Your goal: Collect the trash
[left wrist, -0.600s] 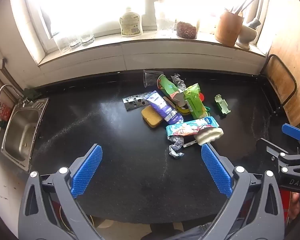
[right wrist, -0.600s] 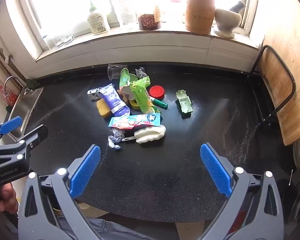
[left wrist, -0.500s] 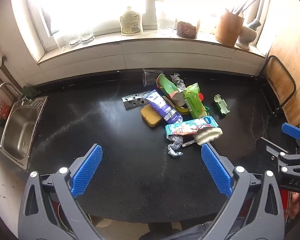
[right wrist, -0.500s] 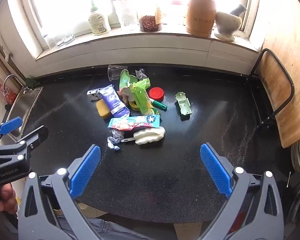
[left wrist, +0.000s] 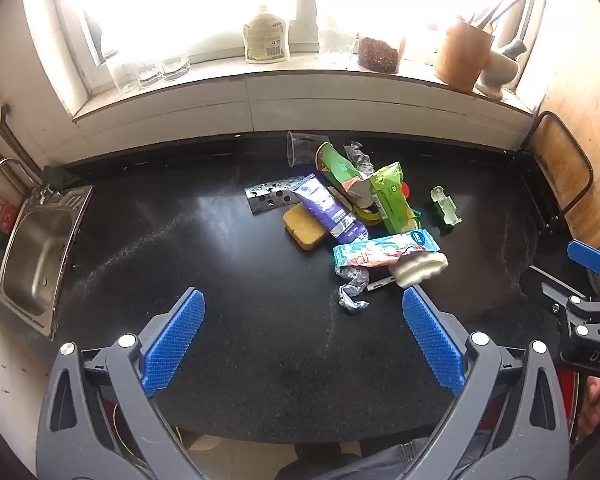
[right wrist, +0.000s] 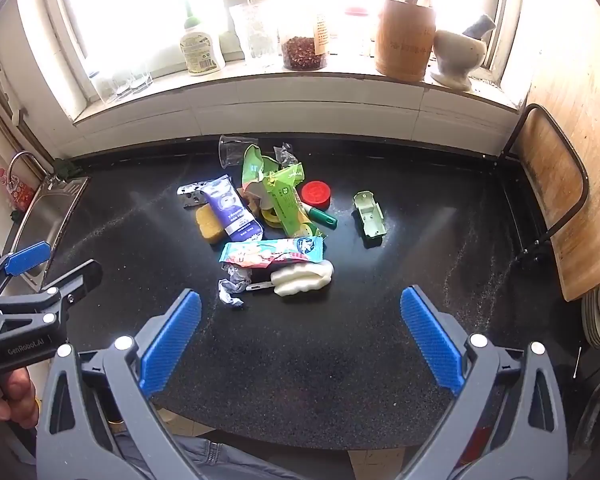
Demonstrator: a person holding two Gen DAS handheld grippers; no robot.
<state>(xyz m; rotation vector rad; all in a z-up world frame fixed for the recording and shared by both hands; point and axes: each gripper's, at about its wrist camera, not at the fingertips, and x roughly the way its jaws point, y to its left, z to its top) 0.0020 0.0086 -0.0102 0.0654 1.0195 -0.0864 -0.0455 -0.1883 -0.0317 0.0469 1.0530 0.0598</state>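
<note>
Trash pile point(left wrist: 352, 220) mid-counter point(left wrist: 220, 280); left gripper point(left wrist: 300, 336), right gripper point(right wrist: 300, 332) spread wide, holding nothing

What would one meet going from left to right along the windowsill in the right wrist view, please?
Clear drinking glasses → white plastic bottle with green cap → clear glass jar → jar of reddish-brown beans → brown wooden utensil holder → white stone mortar with pestle.
</note>
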